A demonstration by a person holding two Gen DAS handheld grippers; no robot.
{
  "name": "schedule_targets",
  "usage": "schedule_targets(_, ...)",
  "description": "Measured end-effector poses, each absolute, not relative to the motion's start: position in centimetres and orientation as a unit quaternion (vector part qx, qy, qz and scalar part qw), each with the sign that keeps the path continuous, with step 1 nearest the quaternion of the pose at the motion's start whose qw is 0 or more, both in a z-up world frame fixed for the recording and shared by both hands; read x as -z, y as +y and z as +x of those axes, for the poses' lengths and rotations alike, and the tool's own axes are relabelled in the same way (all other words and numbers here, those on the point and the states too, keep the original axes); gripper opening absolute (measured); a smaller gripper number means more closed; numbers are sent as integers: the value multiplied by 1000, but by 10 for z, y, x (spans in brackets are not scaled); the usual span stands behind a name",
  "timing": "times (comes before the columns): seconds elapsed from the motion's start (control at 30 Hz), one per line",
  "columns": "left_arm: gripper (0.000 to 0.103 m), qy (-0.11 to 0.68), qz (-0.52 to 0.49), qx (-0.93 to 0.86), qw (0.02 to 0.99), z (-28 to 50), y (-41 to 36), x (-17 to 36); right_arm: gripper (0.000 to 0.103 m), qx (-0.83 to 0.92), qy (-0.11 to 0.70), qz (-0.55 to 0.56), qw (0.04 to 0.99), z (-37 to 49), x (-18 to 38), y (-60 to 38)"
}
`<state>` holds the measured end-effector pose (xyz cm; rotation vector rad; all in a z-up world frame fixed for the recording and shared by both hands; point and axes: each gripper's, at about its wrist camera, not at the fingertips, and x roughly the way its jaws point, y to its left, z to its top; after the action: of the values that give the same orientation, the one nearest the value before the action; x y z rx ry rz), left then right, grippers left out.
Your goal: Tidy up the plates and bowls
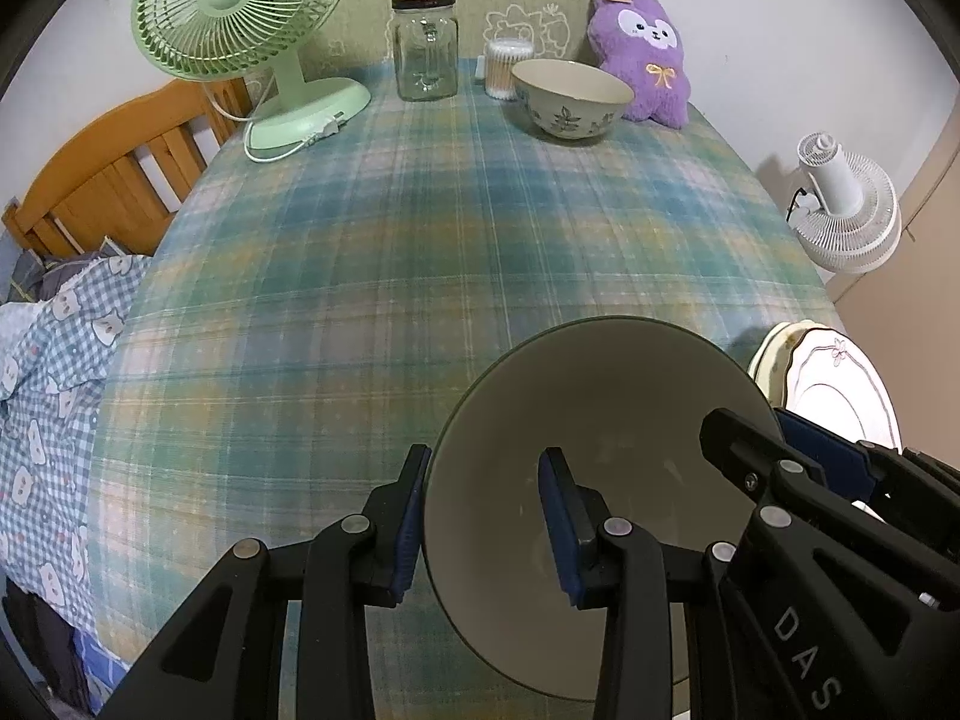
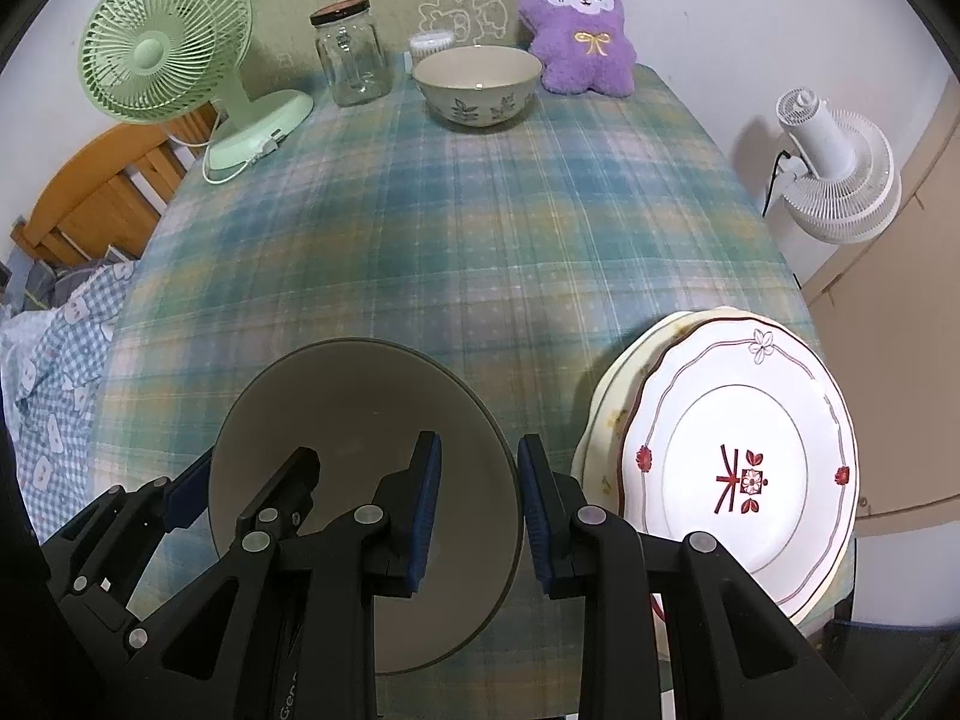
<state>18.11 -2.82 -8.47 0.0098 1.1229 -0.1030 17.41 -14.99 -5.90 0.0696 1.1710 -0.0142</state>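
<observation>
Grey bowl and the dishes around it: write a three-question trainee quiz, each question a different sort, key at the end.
1. True or false: both grippers straddle the rim of the grey bowl, one finger inside and one outside.
2. What lies at the bowl's right? A) green fan B) stacked plates C) glass jar
3. Fill in: the patterned bowl stands at the table's far end beside the purple ____ toy.

Key: 1 true: left gripper, right gripper. 2 B, plates. 3 plush.

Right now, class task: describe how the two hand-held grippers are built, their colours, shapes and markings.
The left hand-held gripper and right hand-held gripper look alike: matte black angular linkage arms joined by round silver rivets, each ending in two flat fingers faced with ribbed dark-blue pads. White lettering "DAS" marks the right one's body in the left wrist view. No cables or sleeves show.
</observation>
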Motion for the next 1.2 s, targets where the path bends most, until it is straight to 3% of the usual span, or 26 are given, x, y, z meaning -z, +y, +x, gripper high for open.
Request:
schedule_targets(0.33,36,529,7,51,847,187,-29,86,31,8,550,34,834,181,62,-150)
schedule_targets(0.47,41,535,10,49,844,185,-31,86,31,0,556,40,830,179,62,-153)
schedule_targets(0.57,47,524,21,44,850,180,-33,77,31,-13,560,44,827,177,60,-155)
schedule_targets(0.7,69,505,22,44,861,176,-34,58,32,-19,539,30,842,172,39,-155)
schedule_targets(0.83,73,486,14,48,872,178,-31,33,60,-31,516,34,855,171,14,-153)
schedule_targets(0.87,74,482,12,50,875,180,-30,27,63,-26,505,31,862,171,5,-151)
schedule_targets(1.2,77,431,32,69,899,207,-27,-28,66,9,445,37,895,185,-54,-145)
